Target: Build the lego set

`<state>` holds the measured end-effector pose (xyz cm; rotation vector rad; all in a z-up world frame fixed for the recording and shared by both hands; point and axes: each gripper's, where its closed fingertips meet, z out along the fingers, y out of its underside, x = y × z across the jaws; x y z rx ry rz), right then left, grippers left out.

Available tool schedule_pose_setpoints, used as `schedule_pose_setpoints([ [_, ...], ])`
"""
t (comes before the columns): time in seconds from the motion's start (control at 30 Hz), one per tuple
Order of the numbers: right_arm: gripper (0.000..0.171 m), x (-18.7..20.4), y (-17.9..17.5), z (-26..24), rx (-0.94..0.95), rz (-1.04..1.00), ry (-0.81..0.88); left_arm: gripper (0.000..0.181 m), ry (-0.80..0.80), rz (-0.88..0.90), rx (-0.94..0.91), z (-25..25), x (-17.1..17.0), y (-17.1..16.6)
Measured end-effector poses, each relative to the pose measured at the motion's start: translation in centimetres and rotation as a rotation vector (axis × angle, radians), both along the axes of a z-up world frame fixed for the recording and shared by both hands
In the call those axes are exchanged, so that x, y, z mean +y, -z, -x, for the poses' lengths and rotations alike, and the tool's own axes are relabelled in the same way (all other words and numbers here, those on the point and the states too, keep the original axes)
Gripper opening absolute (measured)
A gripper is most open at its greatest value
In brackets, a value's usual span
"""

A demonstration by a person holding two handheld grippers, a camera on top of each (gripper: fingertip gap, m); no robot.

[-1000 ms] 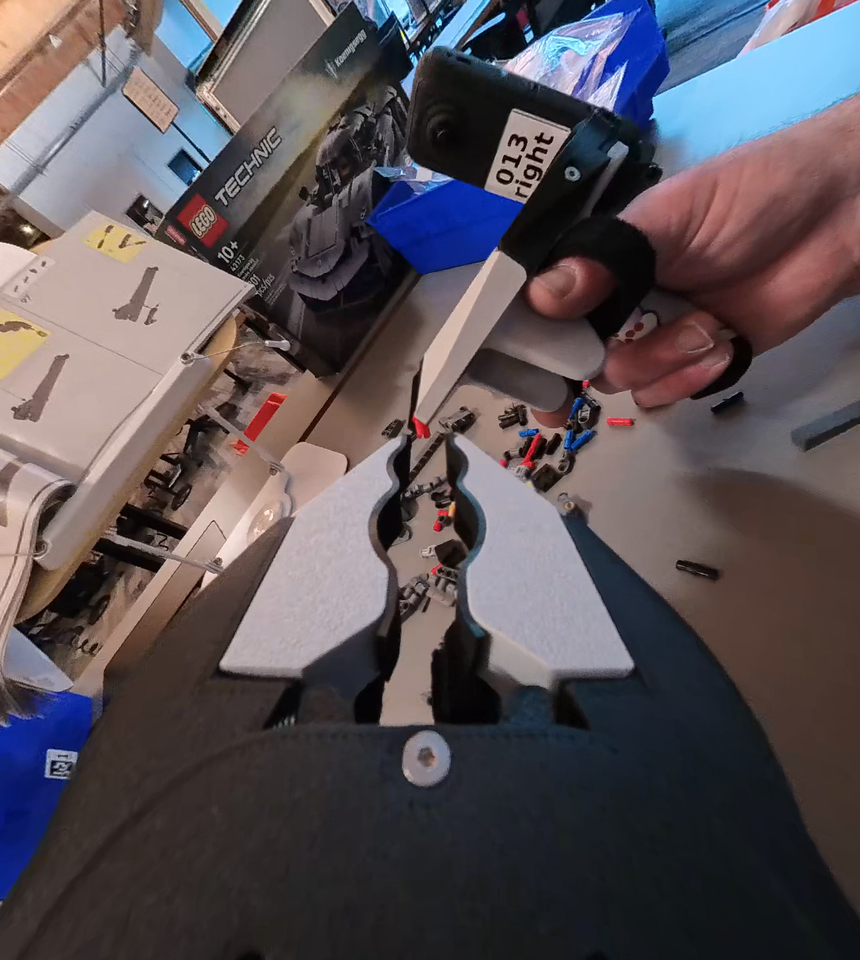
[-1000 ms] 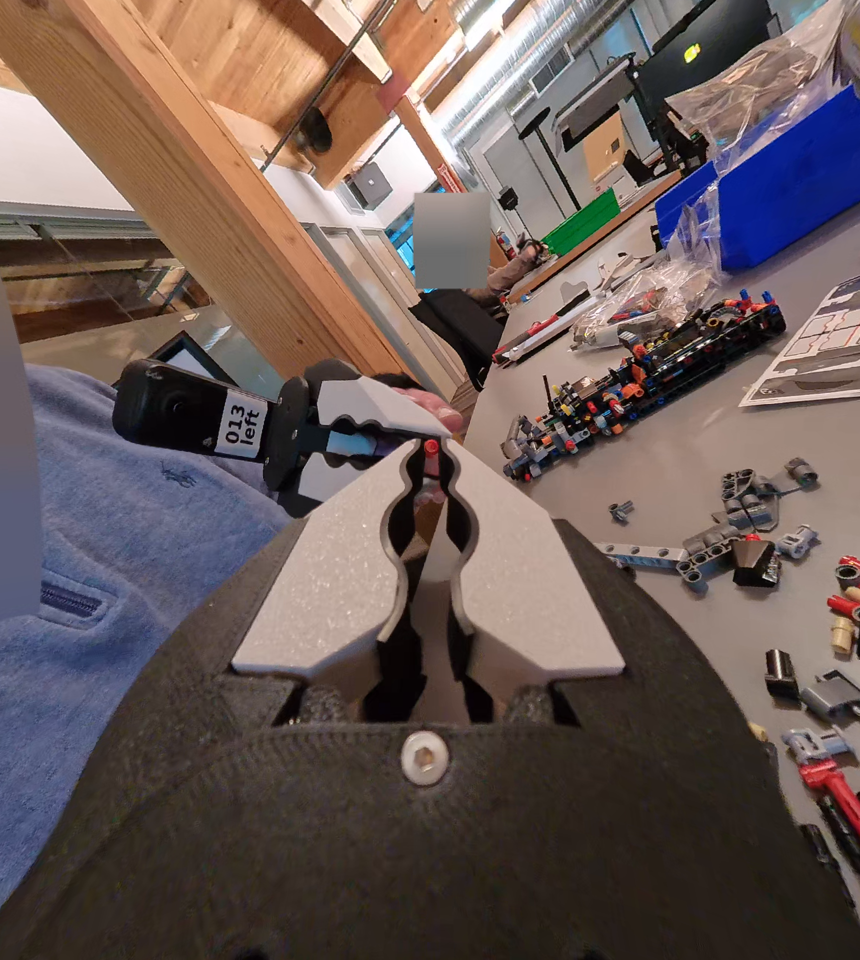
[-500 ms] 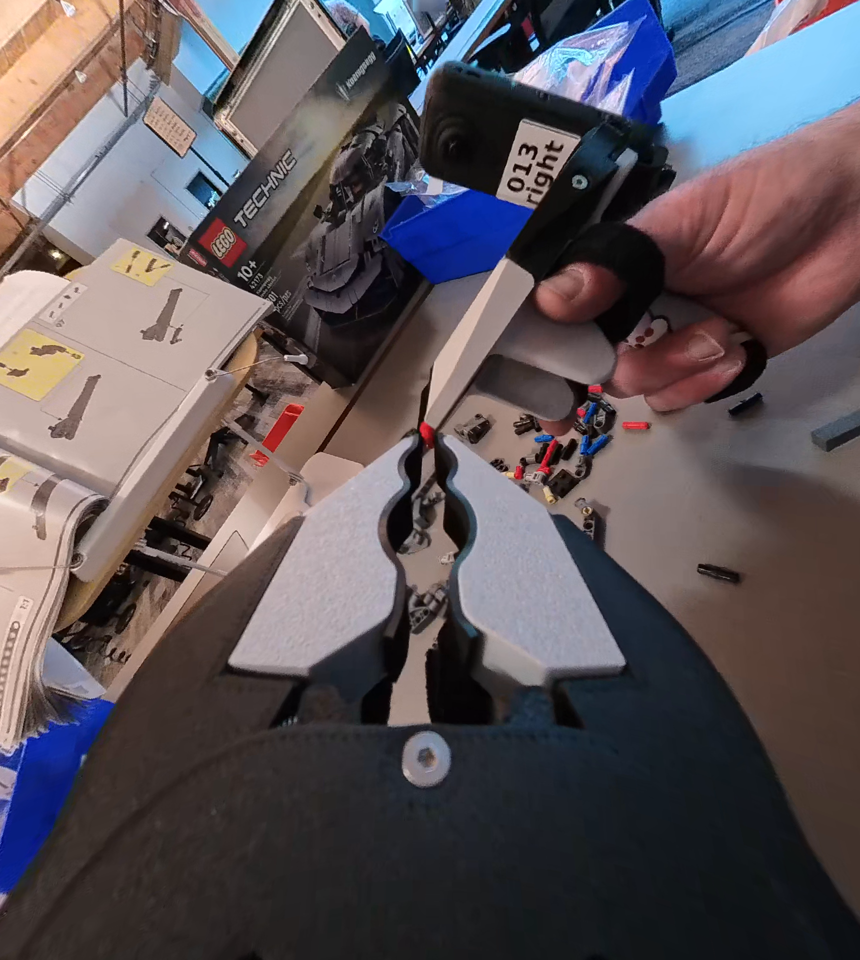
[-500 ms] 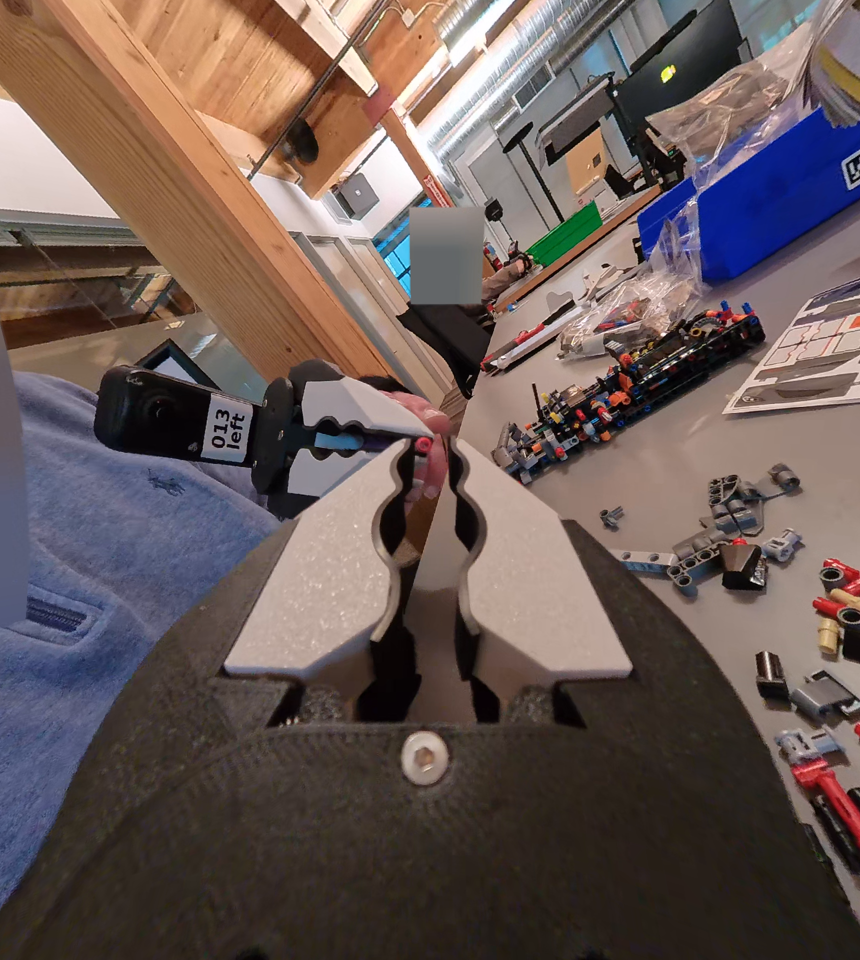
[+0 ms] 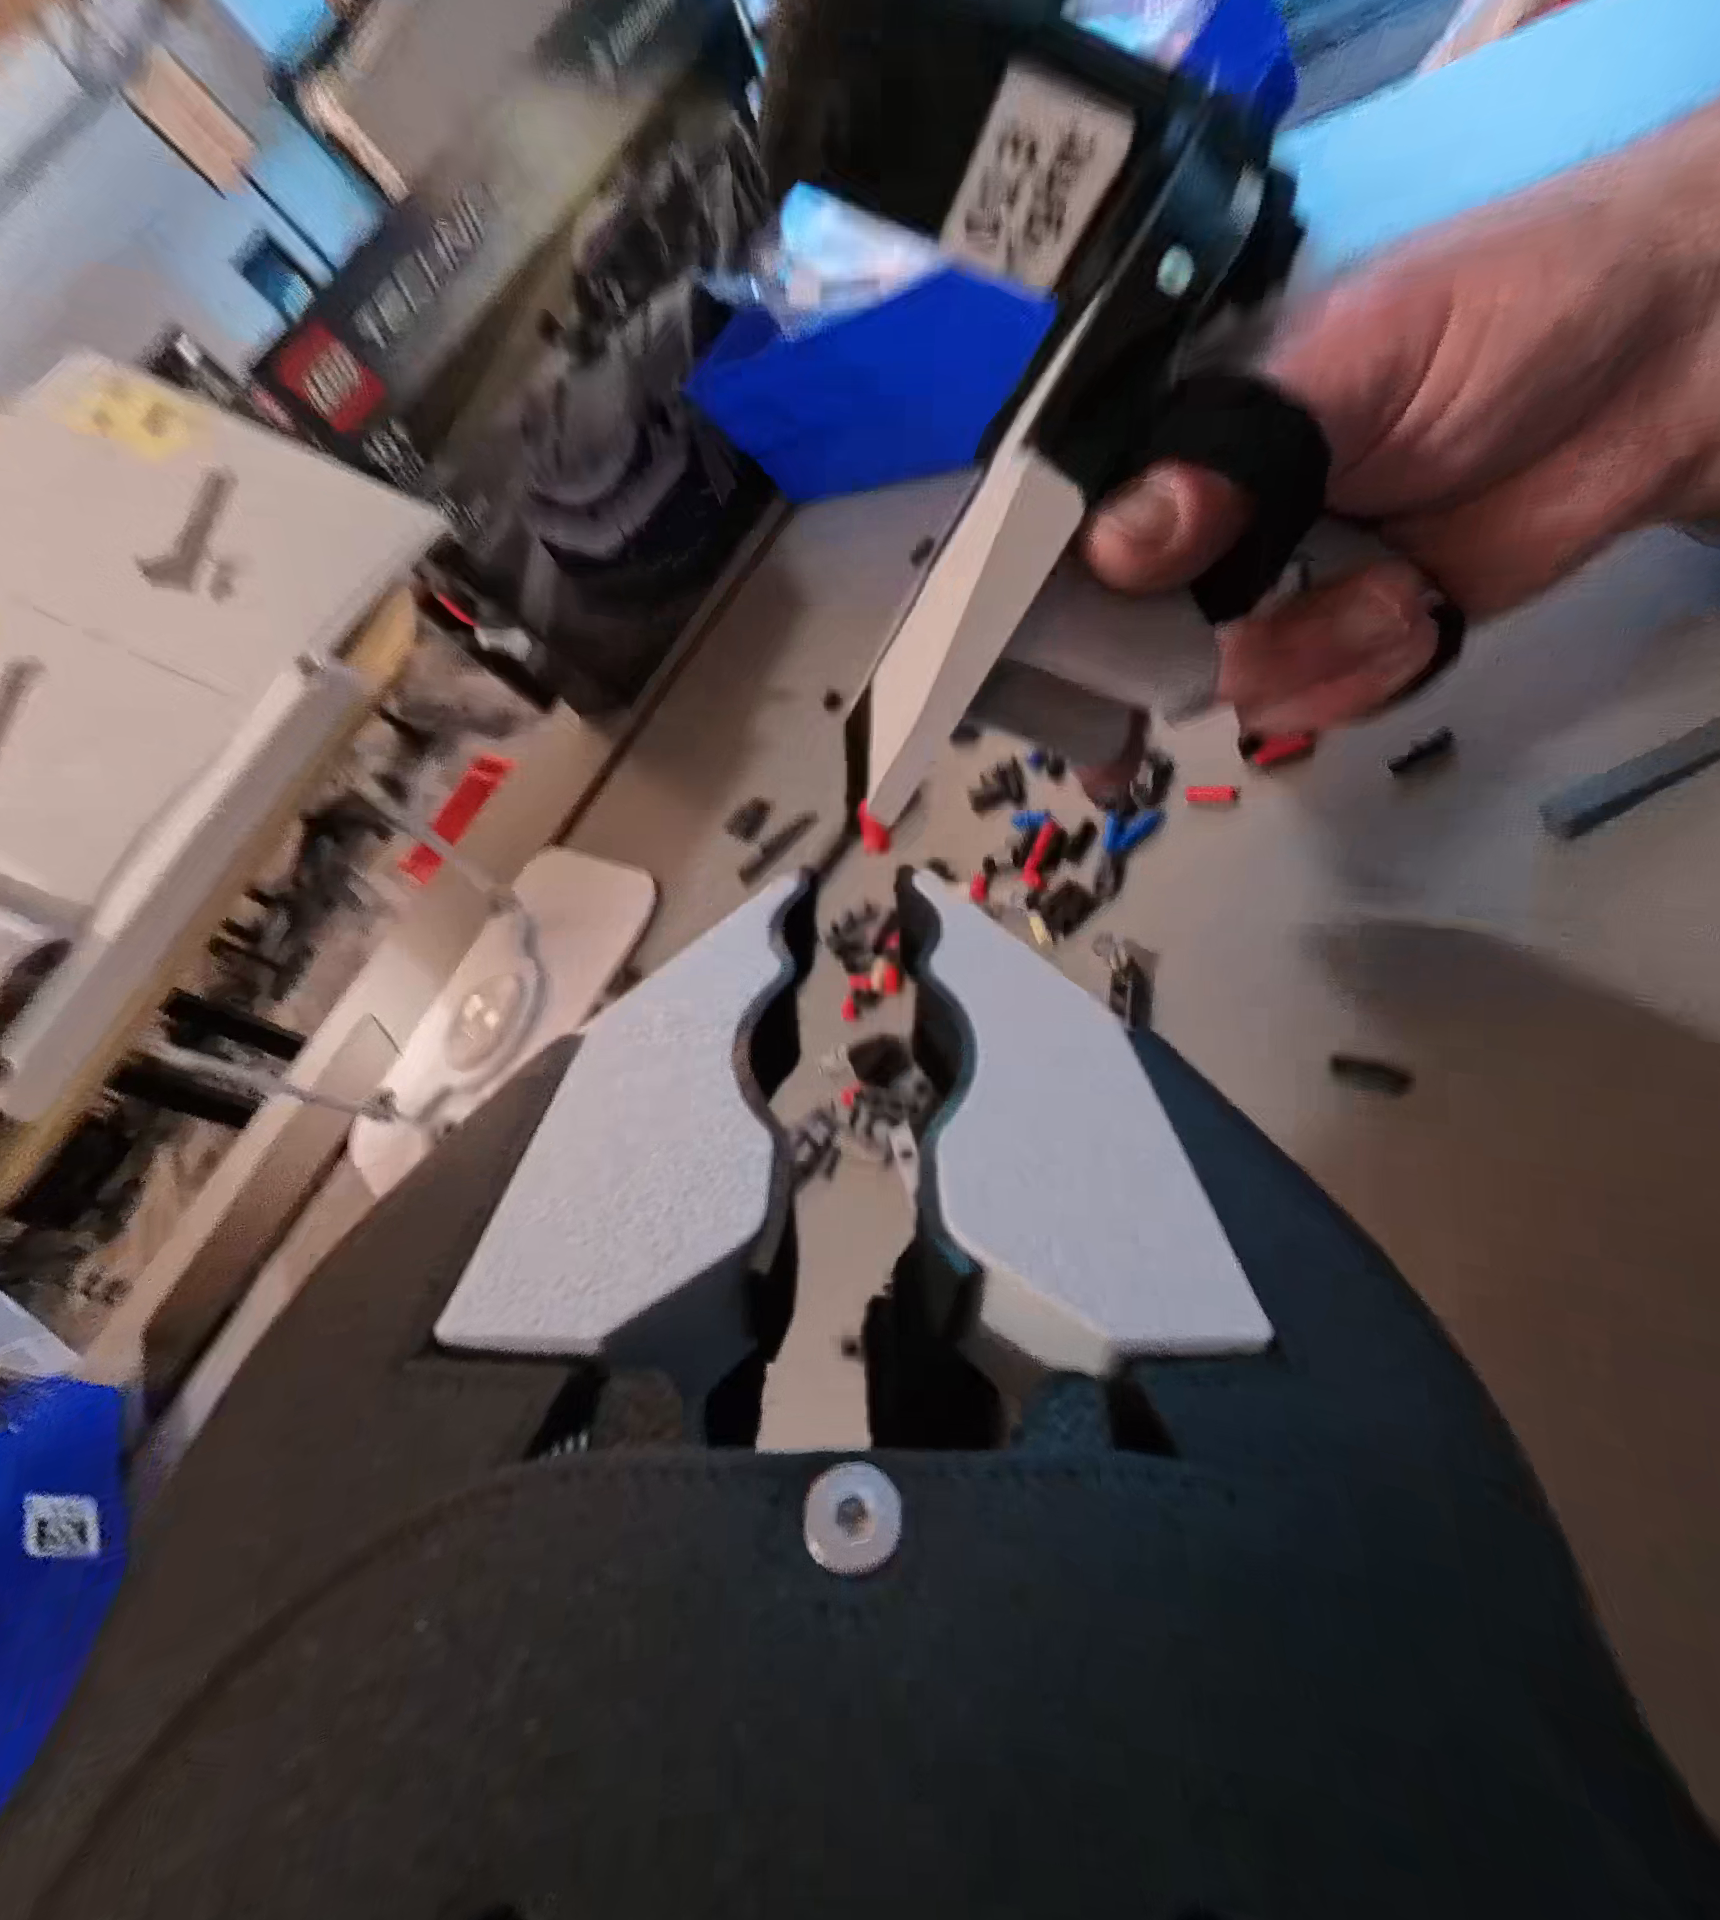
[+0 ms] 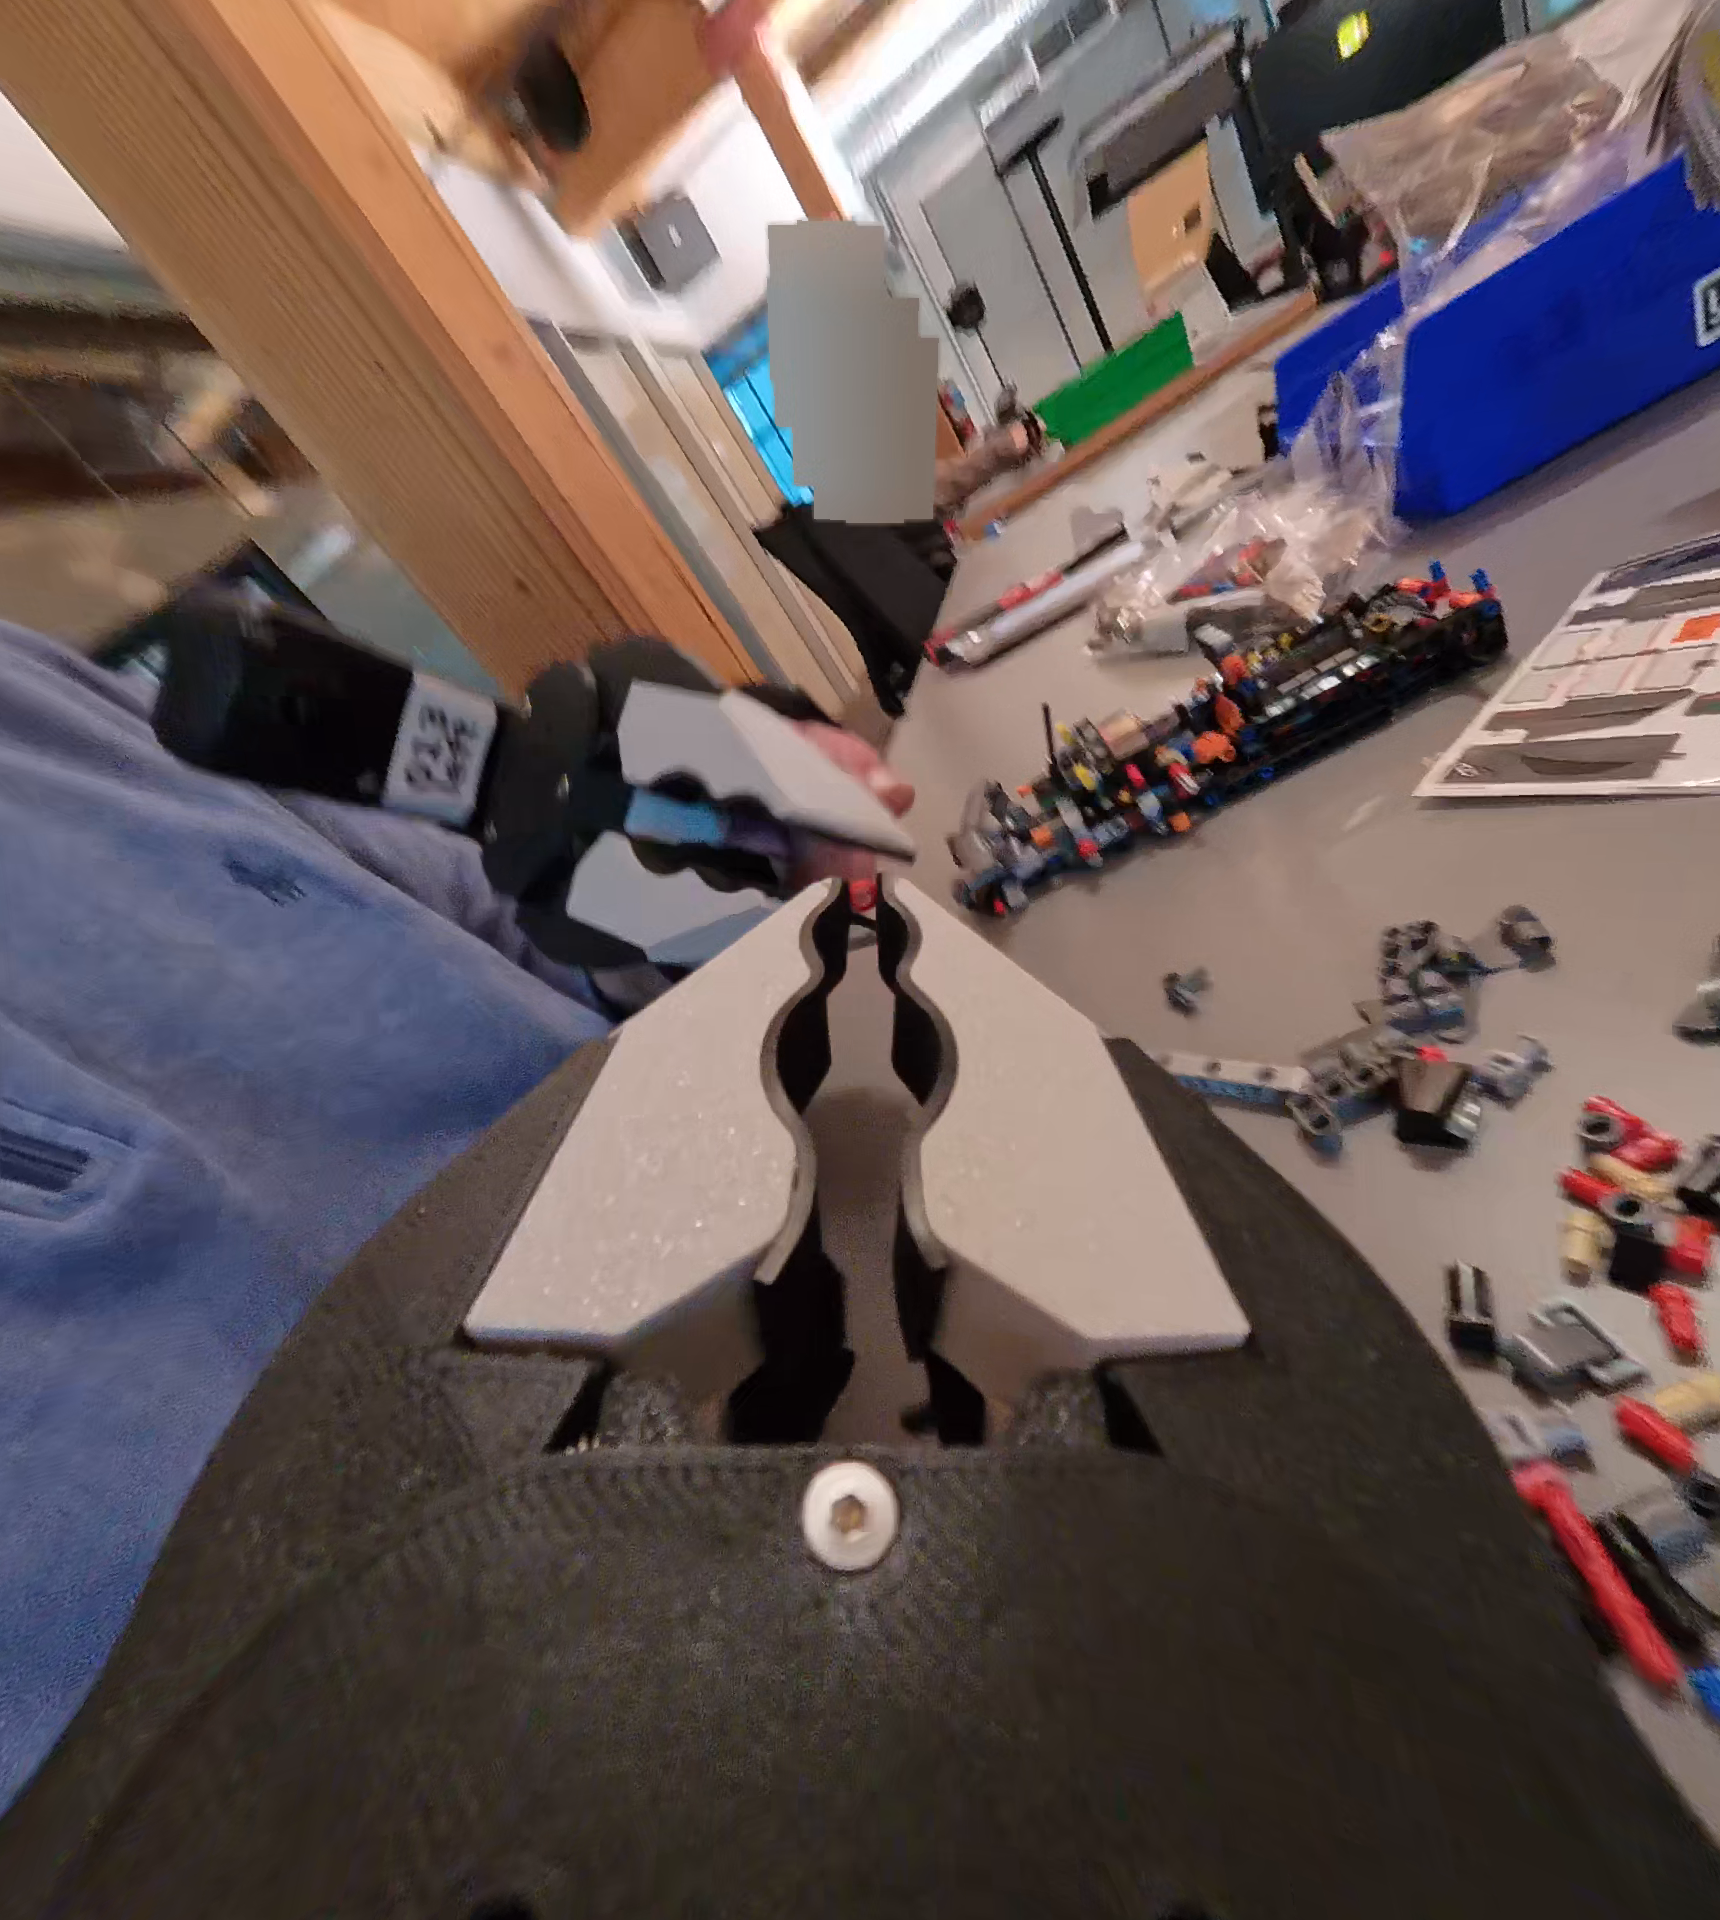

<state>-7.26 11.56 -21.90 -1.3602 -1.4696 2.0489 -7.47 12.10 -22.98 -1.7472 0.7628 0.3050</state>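
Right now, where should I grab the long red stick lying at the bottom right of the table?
Pinch the long red axle across its middle, coming straight down. It lies flat on the grey table, so only its long sides are free. A black rod lies close alongside, so the fit looks tight.

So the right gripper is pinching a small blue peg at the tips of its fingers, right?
Not quite: the peg is red, not blue. The right gripper does pinch it at the tips of its fingers, as the right wrist view shows.
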Motion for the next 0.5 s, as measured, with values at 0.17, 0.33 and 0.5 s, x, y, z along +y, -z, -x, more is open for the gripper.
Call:
schedule_pose_setpoints([
  [0.17,0.002,-0.4,4.8,0.0,-0.151,-0.457,0.001,0.025,0.075,0.345,-0.134,1.1,-3.0,5.7],
  [0.33,0.002,-0.9,8.5,0.5,-0.242,-0.644,-0.054,0.027,0.085,0.47,-0.144,1.3,-3.8,9.4],
  [0.5,0.002,-1.2,10.1,0.5,-0.276,-0.74,-0.092,0.022,0.092,0.525,-0.123,1.7,-3.5,11.2],
])
